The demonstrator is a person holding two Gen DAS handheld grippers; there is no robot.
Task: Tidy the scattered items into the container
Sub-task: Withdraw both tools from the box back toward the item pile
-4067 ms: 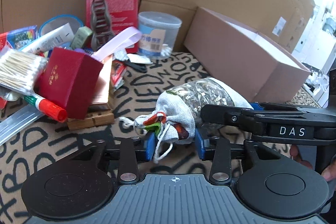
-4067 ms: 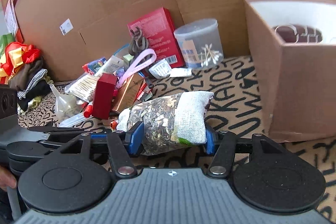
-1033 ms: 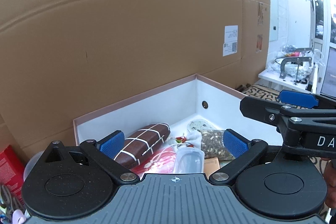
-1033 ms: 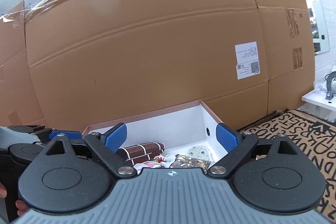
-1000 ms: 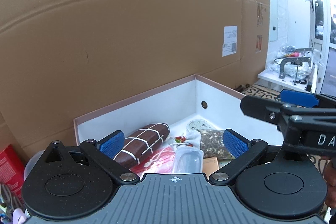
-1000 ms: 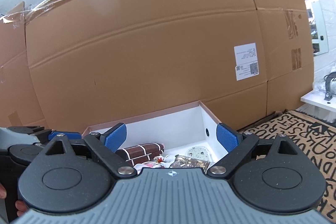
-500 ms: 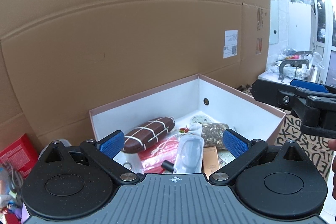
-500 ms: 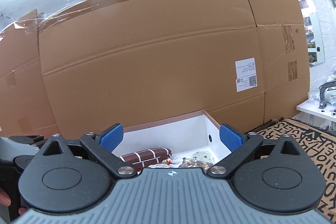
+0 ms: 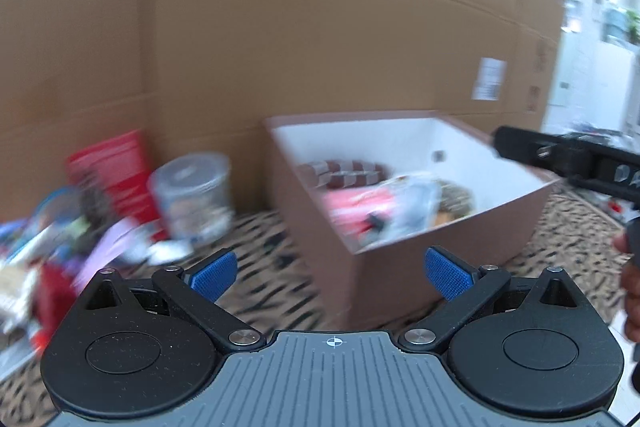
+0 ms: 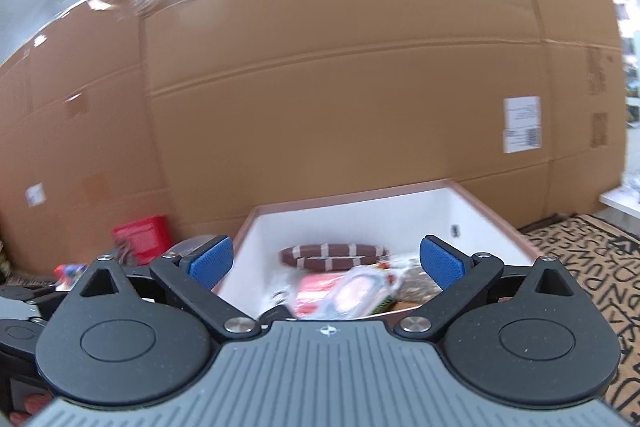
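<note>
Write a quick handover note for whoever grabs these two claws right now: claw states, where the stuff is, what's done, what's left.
Left claw: open, empty, aimed at the mat between pile and box.
Right claw: open, empty, facing the box.
Box: holds several items, including a brown striped case and a red packet.
Left to do: the pile left of the box, with a clear tub and red booklet, lies on the mat. View is blurred.

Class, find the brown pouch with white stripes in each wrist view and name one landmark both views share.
Left wrist view: brown striped pouch lies at the back of the box, right of centre.
Right wrist view: the pouch lies in mid-frame, between the open fingers.
Shared landmark: the white label on the cardboard wall.
</note>
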